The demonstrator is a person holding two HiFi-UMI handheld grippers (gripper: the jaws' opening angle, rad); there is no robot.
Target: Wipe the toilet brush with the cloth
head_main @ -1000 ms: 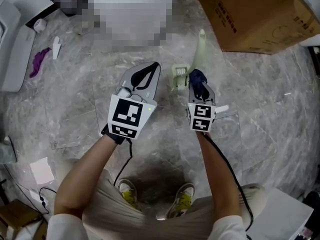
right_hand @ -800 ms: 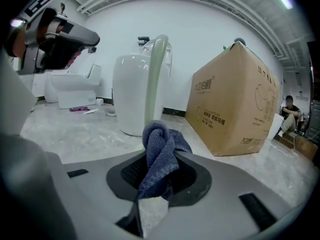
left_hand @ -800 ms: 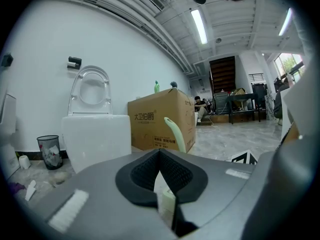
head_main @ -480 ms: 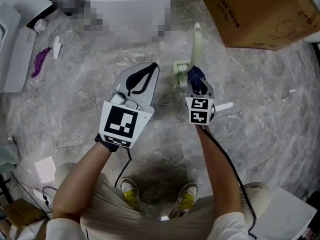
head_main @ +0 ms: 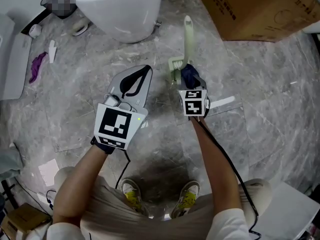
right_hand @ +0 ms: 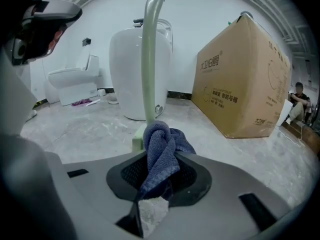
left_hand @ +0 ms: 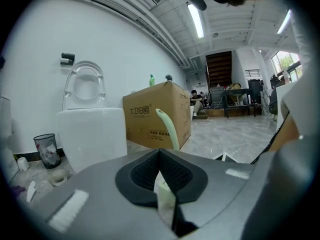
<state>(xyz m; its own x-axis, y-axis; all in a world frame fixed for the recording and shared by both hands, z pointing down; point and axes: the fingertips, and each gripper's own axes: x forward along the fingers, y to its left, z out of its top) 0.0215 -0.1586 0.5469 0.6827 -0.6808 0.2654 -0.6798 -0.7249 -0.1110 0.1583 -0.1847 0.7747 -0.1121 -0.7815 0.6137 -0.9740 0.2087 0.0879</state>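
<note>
Item 1: pale green plastic toilet brush (head_main: 188, 36), long handle w/ curved top. Stands upright in matching pale green base on grey marble-look floor (head_main: 260, 114), between the toilet and the box, just ahead of both grippers.

Item 2: dark blue knit cloth (right_hand: 162, 146), bunched. Sticks out past the R jaws, up against lower part of brush handle, just above the base.

Item 3: right gripper (head_main: 193, 84). Jaws pinching the blue cloth; the cloth fills the gap between the pads.

Item 4: left gripper (head_main: 148, 70). Jaws pressed together at the tips, nothing gripped. Pointed at the brush, just beside its base, not touching; base shows pale through the slit in left gripper view.

Item 5: white ceramic toilet (head_main: 125, 9), beyond L gripper.

Item 6: large brown cardboard box (head_main: 250, 6), printed side, on floor near the brush.

Item 7: purple scrap (head_main: 36, 66), on floor, well apart to the left.
</note>
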